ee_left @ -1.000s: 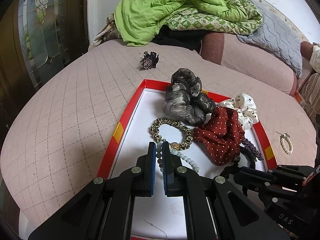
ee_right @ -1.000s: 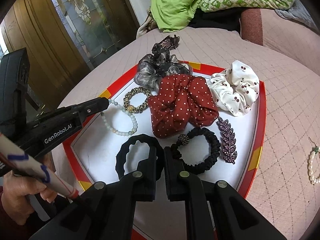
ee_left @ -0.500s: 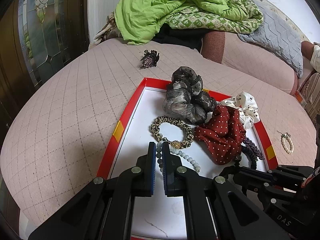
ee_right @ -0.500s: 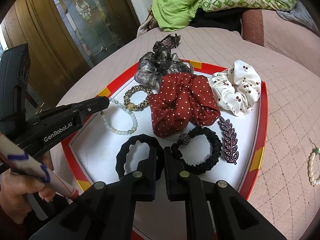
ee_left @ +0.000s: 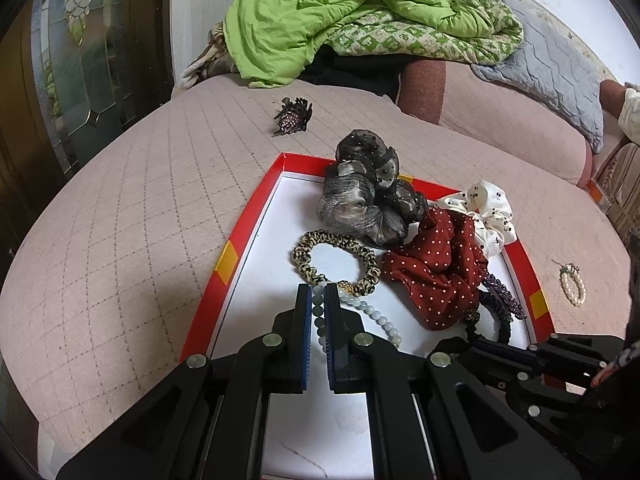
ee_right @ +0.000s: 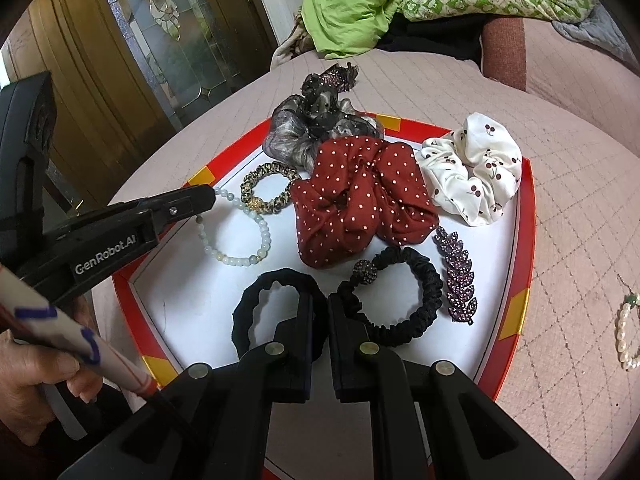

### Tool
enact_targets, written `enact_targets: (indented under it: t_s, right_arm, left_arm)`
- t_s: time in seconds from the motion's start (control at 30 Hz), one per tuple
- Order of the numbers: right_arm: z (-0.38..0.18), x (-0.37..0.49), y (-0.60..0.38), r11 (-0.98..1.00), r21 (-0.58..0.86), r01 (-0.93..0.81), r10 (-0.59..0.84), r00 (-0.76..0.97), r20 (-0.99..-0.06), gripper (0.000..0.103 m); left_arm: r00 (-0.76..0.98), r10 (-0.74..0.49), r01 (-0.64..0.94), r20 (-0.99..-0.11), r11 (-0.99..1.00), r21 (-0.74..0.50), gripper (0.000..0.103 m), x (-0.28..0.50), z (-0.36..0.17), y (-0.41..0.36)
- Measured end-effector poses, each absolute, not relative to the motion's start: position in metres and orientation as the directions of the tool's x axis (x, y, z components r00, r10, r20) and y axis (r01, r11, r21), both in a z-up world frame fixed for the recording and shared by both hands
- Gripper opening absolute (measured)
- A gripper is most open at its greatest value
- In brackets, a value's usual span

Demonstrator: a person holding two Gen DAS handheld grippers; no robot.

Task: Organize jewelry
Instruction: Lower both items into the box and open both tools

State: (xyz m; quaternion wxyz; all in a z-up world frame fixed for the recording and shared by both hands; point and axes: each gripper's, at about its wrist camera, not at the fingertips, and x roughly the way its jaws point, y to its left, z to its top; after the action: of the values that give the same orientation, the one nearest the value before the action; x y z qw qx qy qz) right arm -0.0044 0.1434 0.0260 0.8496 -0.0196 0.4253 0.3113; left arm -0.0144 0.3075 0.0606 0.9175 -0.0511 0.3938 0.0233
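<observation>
A red-rimmed white tray (ee_left: 240, 236) holds several hair ties and scrunchies. My left gripper (ee_left: 318, 290) is shut, its tips over the upper left arc of a pale bead bracelet (ee_right: 256, 258). A few beads show through the slit between the fingers, and the bracelet lies flat. My right gripper (ee_right: 320, 300) is shut with nothing seen between its fingers. Its tips sit between a plain black hair tie (ee_right: 244, 312) and a black ruched band (ee_right: 424, 280) that carries a sparkly bead. A pearl bracelet (ee_right: 626, 336) lies on the quilt right of the tray.
The tray also holds a red dotted scrunchie (ee_right: 360, 200), a white cherry scrunchie (ee_right: 476, 176), a grey organza scrunchie (ee_left: 360, 204), a leopard tie (ee_left: 340, 240) and a purple leaf clip (ee_right: 460, 276). A dark claw clip (ee_left: 292, 116) lies beyond it. A green quilt (ee_left: 320, 20) is heaped behind.
</observation>
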Motion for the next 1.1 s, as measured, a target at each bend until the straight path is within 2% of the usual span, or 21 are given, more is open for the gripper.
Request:
enact_targets:
  t_s: [0.3,0.37,0.43,0.6,0.83,1.1]
  right_arm:
    - [0.034,-0.01,0.143,0.8,0.201,-0.565,0.506,0.457,-0.732,0.012]
    - [0.036,-0.008,0.14,0.795,0.228,-0.561,0.523,0.445,-0.727,0.017]
    - [0.039,-0.008,0.137,0.79,0.249,-0.56,0.538,0.44,-0.719,0.021]
    - [0.049,-0.011,0.129,0.787,0.261,-0.559,0.555,0.457,-0.695,0.031]
    - [0.061,-0.009,0.106,0.785,0.307,-0.538,0.586,0.488,-0.647,0.032]
    - [0.075,-0.015,0.075,0.79,0.318,-0.524,0.595,0.531,-0.604,0.04]
  left_arm:
    - [0.682,0.003,-0.086,-0.731,0.993,-0.076,0.006,-0.008,0.06,0.301]
    - [0.688,0.009,-0.101,-0.726,0.991,-0.083,0.012,-0.009,0.061,0.303]
    - [0.695,0.011,-0.114,-0.719,0.989,-0.095,0.029,-0.01,0.063,0.306]
    - [0.719,0.015,-0.118,-0.695,0.988,-0.101,0.029,-0.011,0.069,0.306]
    - [0.759,0.037,-0.138,-0.65,0.985,-0.105,0.032,-0.02,0.08,0.309]
    - [0.792,0.077,-0.128,-0.606,0.991,-0.041,0.033,-0.026,0.089,0.293]
